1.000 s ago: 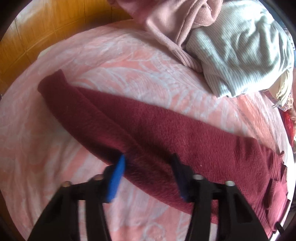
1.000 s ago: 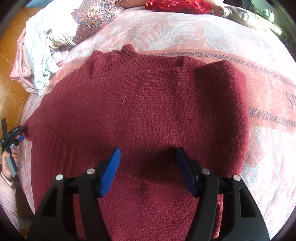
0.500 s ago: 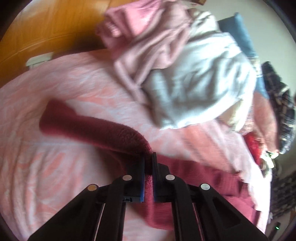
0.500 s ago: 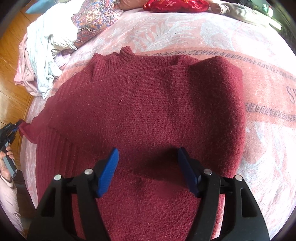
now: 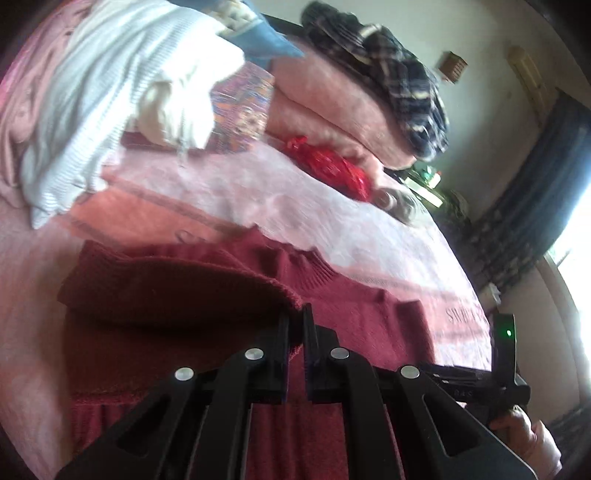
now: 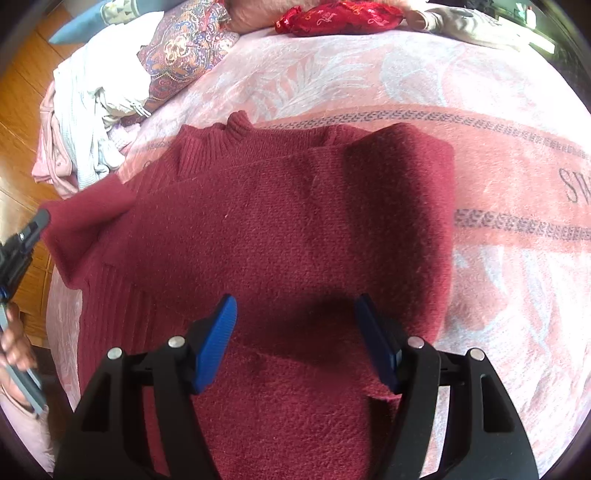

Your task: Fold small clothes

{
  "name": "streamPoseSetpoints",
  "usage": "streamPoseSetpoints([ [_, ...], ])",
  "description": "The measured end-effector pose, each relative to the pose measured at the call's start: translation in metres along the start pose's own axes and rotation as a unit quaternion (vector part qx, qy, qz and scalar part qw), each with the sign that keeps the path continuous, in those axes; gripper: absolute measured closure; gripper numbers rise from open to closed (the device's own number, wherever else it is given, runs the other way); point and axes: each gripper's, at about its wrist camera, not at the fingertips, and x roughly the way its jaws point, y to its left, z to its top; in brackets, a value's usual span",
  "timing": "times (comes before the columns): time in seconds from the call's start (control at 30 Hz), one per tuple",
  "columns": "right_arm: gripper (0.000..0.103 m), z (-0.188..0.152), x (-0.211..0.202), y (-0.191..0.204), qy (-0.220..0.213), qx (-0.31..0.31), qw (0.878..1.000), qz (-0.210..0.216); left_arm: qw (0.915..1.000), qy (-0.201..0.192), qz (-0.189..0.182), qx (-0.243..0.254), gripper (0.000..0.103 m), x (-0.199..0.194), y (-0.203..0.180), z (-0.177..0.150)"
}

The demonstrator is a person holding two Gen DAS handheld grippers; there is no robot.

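A dark red knit sweater [image 6: 295,229] lies on the pink bedspread [image 6: 480,110], collar away from me, its right side folded inward. My left gripper [image 5: 295,325] is shut on the sweater's left sleeve [image 5: 177,291] and holds it lifted over the body of the sweater. In the right wrist view that sleeve [image 6: 81,221] stretches out to the left gripper [image 6: 35,229] at the left edge. My right gripper [image 6: 295,325] hovers open above the lower middle of the sweater, nothing between its blue pads [image 6: 216,339].
A pile of white and pink clothes [image 6: 85,122] and a patterned cushion [image 6: 184,48] lie at the far left of the bed. A red pouch [image 6: 340,16] sits at the back. Folded pink blankets [image 5: 332,103] carry a plaid cloth. Wooden floor [image 6: 14,110] borders the bed's left.
The left gripper closed on the sleeve, then lifted and swung it across toward the sweater's body. The right gripper stayed almost in place, open.
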Motion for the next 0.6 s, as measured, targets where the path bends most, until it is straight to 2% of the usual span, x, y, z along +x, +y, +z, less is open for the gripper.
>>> streamPoseSetpoints([
  [0.13, 0.036, 0.000, 0.000, -0.004, 0.001, 0.004, 1.000, 0.005, 0.9980, 0.045, -0.012, 0.041, 0.097, 0.034, -0.030, -0.023],
  [0.3, 0.036, 0.000, 0.004, -0.003, 0.007, 0.002, 1.000, 0.003, 0.9884, 0.145, 0.008, 0.046, 0.094, 0.071, 0.002, -0.051],
  [0.33, 0.035, 0.000, 0.005, -0.002, 0.008, 0.001, 1.000, 0.001, 0.9874, 0.151, 0.013, 0.045, 0.082, 0.070, 0.009, -0.055],
  [0.37, 0.035, 0.000, 0.006, 0.000, 0.009, 0.000, 1.000, 0.000, 0.9872, 0.151, 0.021, 0.047, 0.068, 0.063, 0.014, -0.059],
  [0.43, 0.035, 0.002, 0.007, 0.005, 0.010, -0.002, 1.000, 0.001, 0.9885, 0.137, 0.029, 0.058, 0.051, 0.042, 0.020, -0.058],
  [0.53, 0.035, 0.008, 0.010, 0.018, 0.008, -0.006, 1.000, 0.001, 0.9908, 0.103, 0.043, 0.077, 0.047, 0.009, 0.030, -0.048],
  [0.6, 0.035, 0.016, 0.016, 0.033, 0.009, -0.013, 1.000, 0.000, 0.9901, 0.084, 0.087, 0.071, 0.044, -0.001, 0.047, -0.037],
])
